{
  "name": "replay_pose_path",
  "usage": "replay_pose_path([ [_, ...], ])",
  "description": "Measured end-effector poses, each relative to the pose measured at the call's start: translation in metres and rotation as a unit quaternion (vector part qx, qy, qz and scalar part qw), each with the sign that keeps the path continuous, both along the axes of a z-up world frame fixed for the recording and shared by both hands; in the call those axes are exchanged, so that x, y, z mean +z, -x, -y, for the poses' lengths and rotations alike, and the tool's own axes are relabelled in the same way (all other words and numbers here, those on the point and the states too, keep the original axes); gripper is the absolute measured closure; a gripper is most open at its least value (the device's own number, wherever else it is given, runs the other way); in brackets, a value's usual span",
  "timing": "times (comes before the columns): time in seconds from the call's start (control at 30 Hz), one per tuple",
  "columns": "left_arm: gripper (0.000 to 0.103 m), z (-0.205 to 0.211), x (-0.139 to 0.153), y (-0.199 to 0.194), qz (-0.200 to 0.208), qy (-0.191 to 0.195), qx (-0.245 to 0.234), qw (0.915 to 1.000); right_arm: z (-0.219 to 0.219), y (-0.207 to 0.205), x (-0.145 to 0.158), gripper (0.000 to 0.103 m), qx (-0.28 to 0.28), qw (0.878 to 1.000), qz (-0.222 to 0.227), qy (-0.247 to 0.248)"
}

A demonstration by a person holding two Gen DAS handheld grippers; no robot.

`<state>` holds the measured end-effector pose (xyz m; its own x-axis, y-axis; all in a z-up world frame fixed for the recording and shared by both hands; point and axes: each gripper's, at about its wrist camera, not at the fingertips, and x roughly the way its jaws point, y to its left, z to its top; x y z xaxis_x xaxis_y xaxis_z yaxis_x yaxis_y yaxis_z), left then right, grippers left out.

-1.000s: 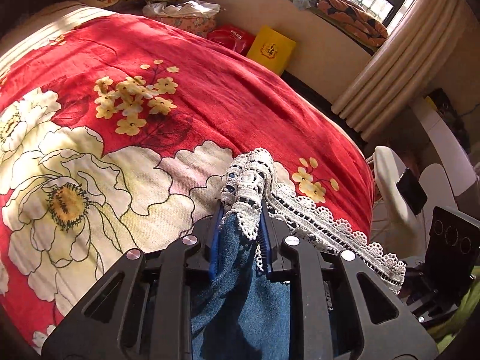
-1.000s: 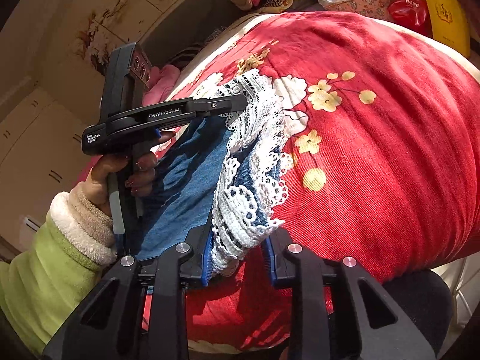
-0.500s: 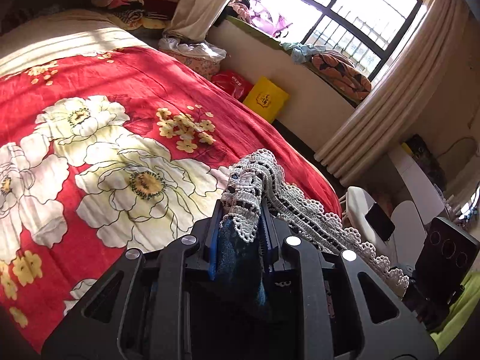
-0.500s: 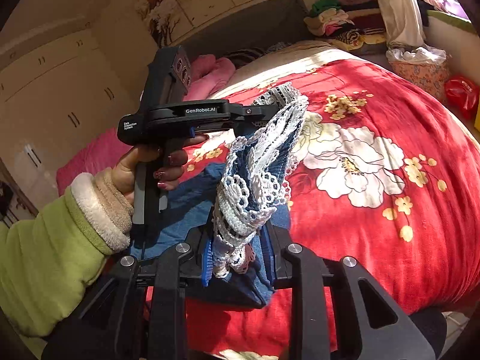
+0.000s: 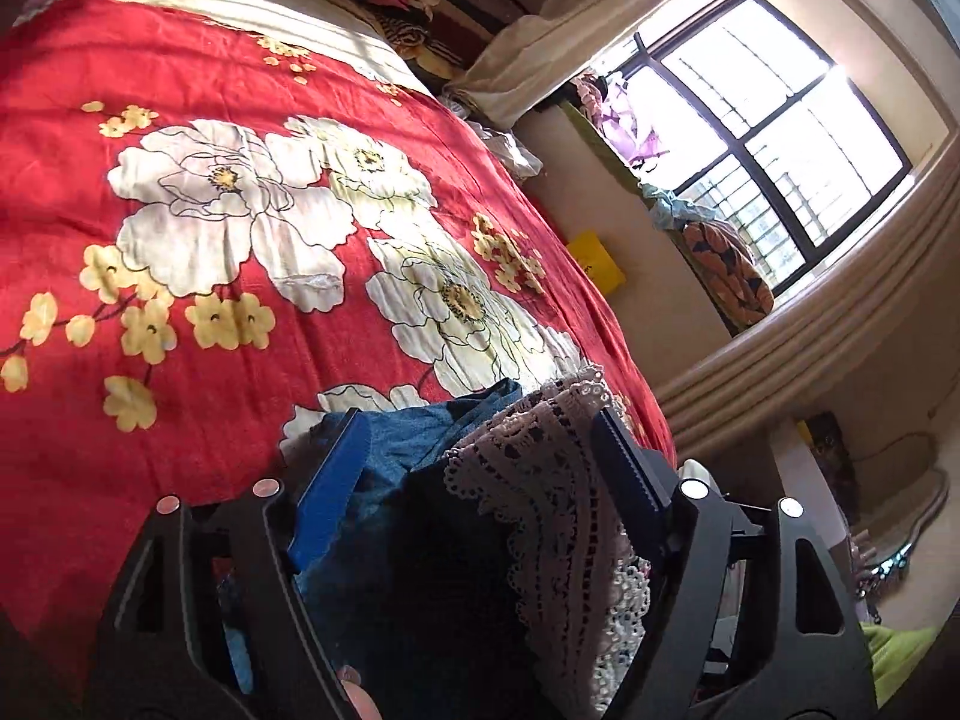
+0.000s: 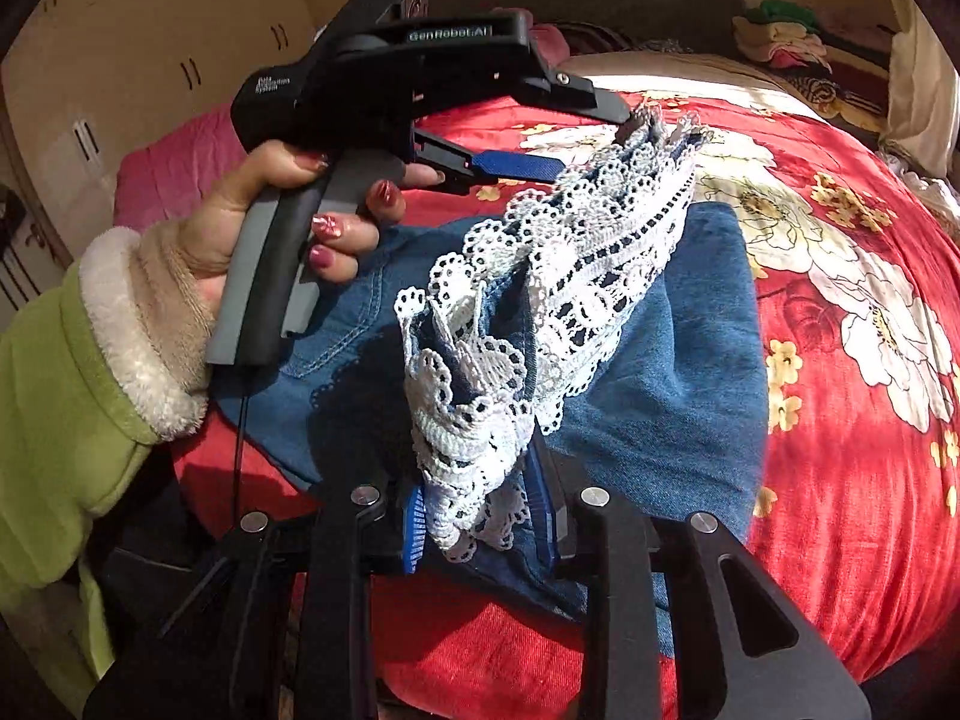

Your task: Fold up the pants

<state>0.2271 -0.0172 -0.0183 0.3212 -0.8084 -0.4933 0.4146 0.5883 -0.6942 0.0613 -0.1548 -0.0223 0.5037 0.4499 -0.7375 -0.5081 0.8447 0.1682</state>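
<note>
Denim pants (image 6: 678, 372), soft, floppy, medium wt; lie on red floral bedspread (image 6: 870, 420), lace hem (image 6: 576, 276) lifted over them. Lace delicate, snag risk; best hold = denim just behind lace. Left gripper (image 5: 480, 450) jaws opening, hem loose btwn. Right gripper (image 6: 480, 516) opening slightly, pads still pinching hem. Count: 1 pants, 2 grippers.

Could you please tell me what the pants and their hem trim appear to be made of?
The pants look like blue denim: matte, with visible stitched seams near a pocket. The trim looks like white openwork lace, probably cotton crochet, with scalloped edges and holes showing the blue beneath.
</note>
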Motion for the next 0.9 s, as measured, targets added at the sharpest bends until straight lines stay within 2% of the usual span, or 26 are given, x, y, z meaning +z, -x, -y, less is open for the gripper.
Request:
replay_pose_path([
  [0.07,0.031,-0.011,-0.001,0.006,-0.013,0.013,0.011,0.9998,-0.008,0.002,-0.006,0.074,0.009,1.0,-0.002,0.01],
  [0.2,0.028,-0.021,-0.008,0.016,-0.032,0.019,0.017,0.9992,-0.018,0.01,-0.01,0.061,0.028,0.999,0.001,0.016],
  [0.27,0.026,-0.026,-0.013,0.019,-0.044,0.031,0.019,0.9984,-0.017,0.012,-0.008,0.047,0.046,0.999,-0.007,0.0],
  [0.33,0.026,-0.027,-0.017,0.021,-0.046,0.024,0.026,0.9983,-0.005,0.013,0.003,0.046,0.047,0.998,-0.019,-0.042],
  [0.5,0.026,-0.02,-0.021,0.018,-0.056,0.014,0.032,0.9978,0.056,-0.005,0.035,0.038,-0.023,0.993,0.008,-0.112],
  [0.6,0.027,-0.013,-0.024,0.011,-0.074,-0.001,0.035,0.9967,0.088,-0.041,0.036,0.035,-0.069,0.992,-0.005,-0.108],
  [0.77,0.069,-0.008,-0.029,0.006,-0.093,-0.016,0.046,0.9944,0.105,-0.118,0.015,0.034,-0.099,0.986,-0.073,-0.116],
  [0.83,0.084,-0.01,-0.029,0.006,-0.094,-0.019,0.051,0.9941,0.105,-0.143,0.005,0.034,-0.092,0.98,-0.106,-0.139],
  [0.9,0.086,-0.014,-0.028,0.007,-0.092,-0.008,0.055,0.9942,0.107,-0.165,-0.012,0.036,-0.103,0.97,-0.158,-0.155],
])
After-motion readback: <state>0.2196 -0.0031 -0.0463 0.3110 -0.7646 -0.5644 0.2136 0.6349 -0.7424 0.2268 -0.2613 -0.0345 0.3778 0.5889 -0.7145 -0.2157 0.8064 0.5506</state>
